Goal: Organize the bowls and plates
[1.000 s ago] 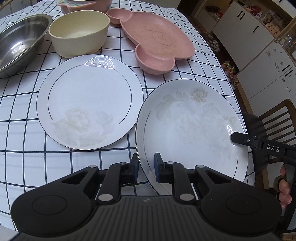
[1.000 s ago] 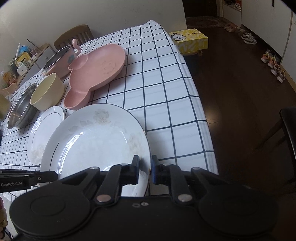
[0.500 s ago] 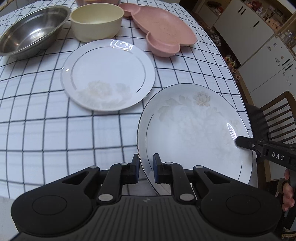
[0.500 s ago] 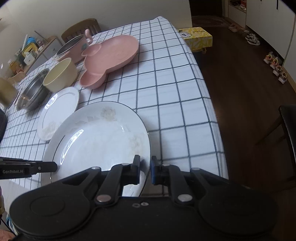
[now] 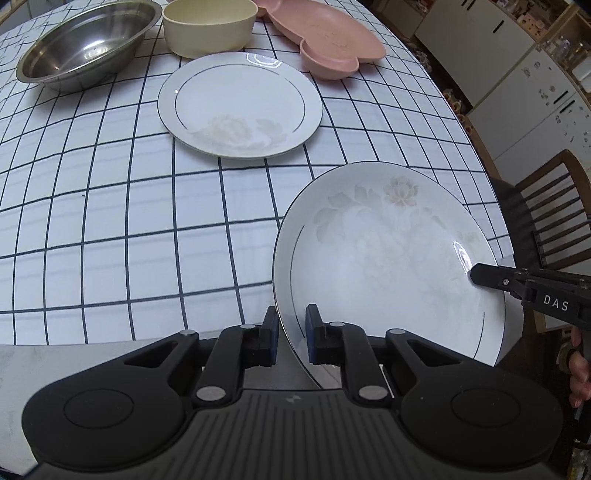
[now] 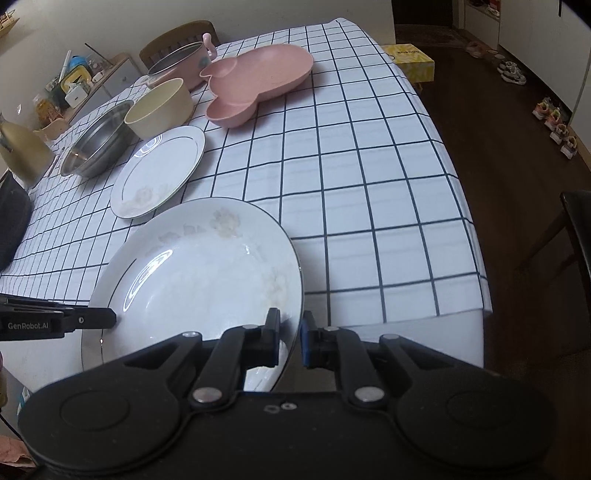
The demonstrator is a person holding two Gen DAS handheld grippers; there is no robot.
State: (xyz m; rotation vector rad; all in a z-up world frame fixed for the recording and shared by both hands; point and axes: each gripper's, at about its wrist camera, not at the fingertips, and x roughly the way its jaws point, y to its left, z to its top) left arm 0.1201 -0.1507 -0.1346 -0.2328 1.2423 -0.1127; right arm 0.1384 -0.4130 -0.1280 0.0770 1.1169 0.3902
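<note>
Both grippers hold one large white floral plate point(image 5: 388, 266) by opposite rims, lifted above the table's near corner. My left gripper point(image 5: 291, 339) is shut on its near rim. My right gripper point(image 6: 290, 341) is shut on the other rim, and its fingertip shows in the left wrist view point(image 5: 487, 276). The plate also shows in the right wrist view point(image 6: 199, 280). A smaller white floral plate point(image 5: 240, 105) lies flat on the checked tablecloth point(image 5: 129, 221), also seen in the right wrist view point(image 6: 159, 171).
Behind the small plate stand a steel bowl point(image 5: 85, 42), a cream bowl point(image 5: 208, 26) and a pink divided plate point(image 5: 328, 40). A pink-handled pot point(image 6: 181, 64) is at the far end. A wooden chair point(image 5: 546, 206) stands by the table edge.
The large plate has been lifted off the table and drawn back toward the near corner by both grippers. The small plate and bowls now lie farther away.
</note>
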